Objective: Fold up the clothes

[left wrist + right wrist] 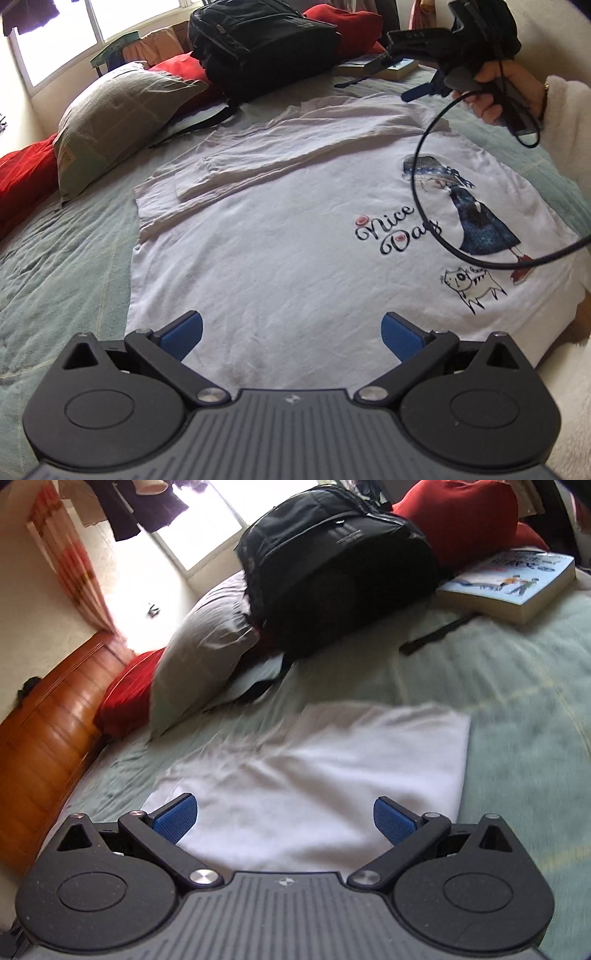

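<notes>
A: Where is the garment seen?

B: A white shirt (280,236) is spread flat on the bed (66,266), which is covered by a pale green sheet. One long sleeve (258,162) is laid folded across the upper part of the body. A print reading "Nice Day", with a girl in blue and a small cat, is shown on the front.

A: And the jaws?

B: The left gripper (293,334) is held just above the near hem of the shirt, its jaws spread wide with nothing between them. The right gripper (286,819) is likewise seen with jaws spread and empty, over a blurred white part of the shirt (332,768). In the left wrist view it is raised above the far right of the shirt, gripped by a hand (495,96) in a fluffy white sleeve, and a black cable (424,166) is looped down from it.

A: What else is seen on the bed?

B: A black backpack (332,565), a grey pillow (118,122), red cushions (465,513) and a book (517,583) are seen beyond the shirt.
</notes>
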Demonstrator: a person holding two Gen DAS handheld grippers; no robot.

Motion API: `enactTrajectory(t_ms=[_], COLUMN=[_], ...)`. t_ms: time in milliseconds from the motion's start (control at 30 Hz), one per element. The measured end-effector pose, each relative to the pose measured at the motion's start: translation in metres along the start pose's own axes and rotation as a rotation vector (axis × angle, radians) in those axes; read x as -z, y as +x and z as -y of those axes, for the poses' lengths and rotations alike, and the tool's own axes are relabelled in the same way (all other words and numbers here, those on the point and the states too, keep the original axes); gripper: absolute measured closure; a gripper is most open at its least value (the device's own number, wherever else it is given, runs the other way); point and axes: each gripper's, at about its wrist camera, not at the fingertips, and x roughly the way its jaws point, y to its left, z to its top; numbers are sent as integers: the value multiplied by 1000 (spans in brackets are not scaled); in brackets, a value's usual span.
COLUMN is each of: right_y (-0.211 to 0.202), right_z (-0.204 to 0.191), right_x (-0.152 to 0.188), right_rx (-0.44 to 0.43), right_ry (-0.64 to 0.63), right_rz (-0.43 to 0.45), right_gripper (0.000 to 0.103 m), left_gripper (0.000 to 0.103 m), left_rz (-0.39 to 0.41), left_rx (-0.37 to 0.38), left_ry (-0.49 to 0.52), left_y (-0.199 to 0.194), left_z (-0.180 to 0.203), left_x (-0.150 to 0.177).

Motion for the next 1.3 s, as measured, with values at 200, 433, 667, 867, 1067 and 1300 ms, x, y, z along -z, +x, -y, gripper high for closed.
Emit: enactTrajectory(t_ms=[200, 433, 667, 867, 1067, 1300], right_y=[35, 21, 59, 49, 29, 19], right_z=[19, 8, 46, 56, 48, 43], right_x=[-7, -46, -56, -59, -64, -67], right_rx=[59, 74, 132, -9, -40, -45], right_ry=[34, -93, -38, -61, -141, -153], right_rz=[-78, -72, -180, -77, -63, -39], right_gripper=[0, 0, 0, 0, 0, 0], left_gripper=[1, 1, 1, 1, 1, 1], left_rz=[-51, -44, 3, 93, 49, 36], left_rx=[-17, -15, 23, 76, 104, 108], left_ry=[-79, -143, -142, -82, -122, -185], left_y=[10, 20, 58, 130, 204, 197], left_z=[-14, -39, -43, -29, -47, -67], left_x=[3, -41, -117, -179, -186, -171])
